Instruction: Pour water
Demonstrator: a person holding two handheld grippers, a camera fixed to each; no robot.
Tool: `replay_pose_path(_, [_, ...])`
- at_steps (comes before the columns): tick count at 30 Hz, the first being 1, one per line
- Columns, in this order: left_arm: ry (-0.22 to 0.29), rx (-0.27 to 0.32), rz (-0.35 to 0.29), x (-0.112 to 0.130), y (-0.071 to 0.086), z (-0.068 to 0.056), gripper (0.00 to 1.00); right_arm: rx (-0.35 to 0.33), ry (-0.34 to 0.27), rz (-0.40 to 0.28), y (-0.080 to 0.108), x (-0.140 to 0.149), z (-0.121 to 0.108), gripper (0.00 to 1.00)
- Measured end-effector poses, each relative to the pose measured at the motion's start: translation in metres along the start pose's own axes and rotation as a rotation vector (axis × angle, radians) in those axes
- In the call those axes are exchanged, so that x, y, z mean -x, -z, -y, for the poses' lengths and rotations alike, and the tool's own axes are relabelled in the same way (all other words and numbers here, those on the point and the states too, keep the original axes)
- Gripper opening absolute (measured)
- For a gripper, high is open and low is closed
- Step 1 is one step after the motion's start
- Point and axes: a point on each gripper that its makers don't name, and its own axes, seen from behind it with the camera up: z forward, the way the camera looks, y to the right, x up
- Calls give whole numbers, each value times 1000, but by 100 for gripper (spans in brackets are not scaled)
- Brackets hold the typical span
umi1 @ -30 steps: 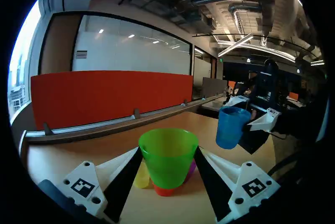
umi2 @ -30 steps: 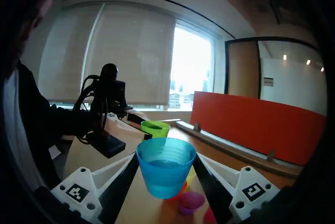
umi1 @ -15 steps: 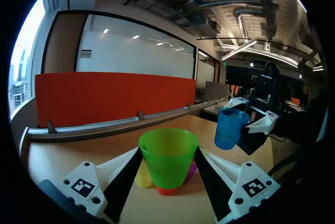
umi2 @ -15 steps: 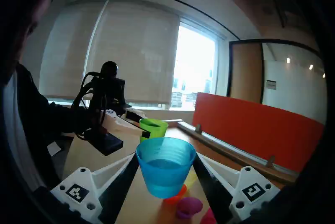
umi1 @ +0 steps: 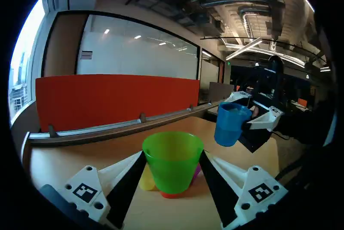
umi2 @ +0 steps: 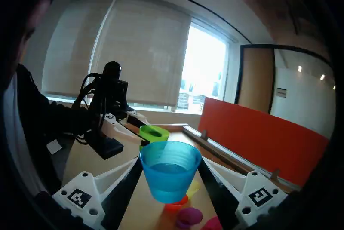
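While both cups hang above it, a pale wooden table (umi1: 77,161) runs beneath them, edged at its far side by a grey rail and a red partition (umi1: 112,99). Behind the partition stands a glass wall (umi1: 137,56), and bare pipes (umi1: 241,2) cross the ceiling toward 1 o'clock in the left gripper view. From the right gripper view, a bright window (umi2: 202,75) sits at 12 o'clock, with drawn blinds (umi2: 129,58) to its 10 o'clock side.

Three small cups rest on the table below the held ones: a yellow cup (umi1: 146,182), an orange cup (umi1: 172,194) and a purple cup (umi1: 197,173).

The left gripper (umi1: 173,157) has both fingers pressed against the sides of a green cup (umi1: 173,167), which is upright and raised off the table. The right gripper (umi2: 170,165) is clamped the same way on a blue cup (umi2: 170,180), upright, with water (umi2: 170,167) showing inside it.

Seen from the left gripper view, the blue cup lies at about 2 o'clock from the green cup, higher, near it but apart. Seen from the right gripper view, the green cup sits at 11 o'clock from the blue cup's rim, just beyond it, and a dark sleeve (umi2: 47,122) reaches in from 9 o'clock.
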Motion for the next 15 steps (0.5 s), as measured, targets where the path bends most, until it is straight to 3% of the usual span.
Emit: replay_pose_path(15, [5, 36, 2, 9, 1, -20, 86, -11, 58, 7, -4, -15, -7, 91])
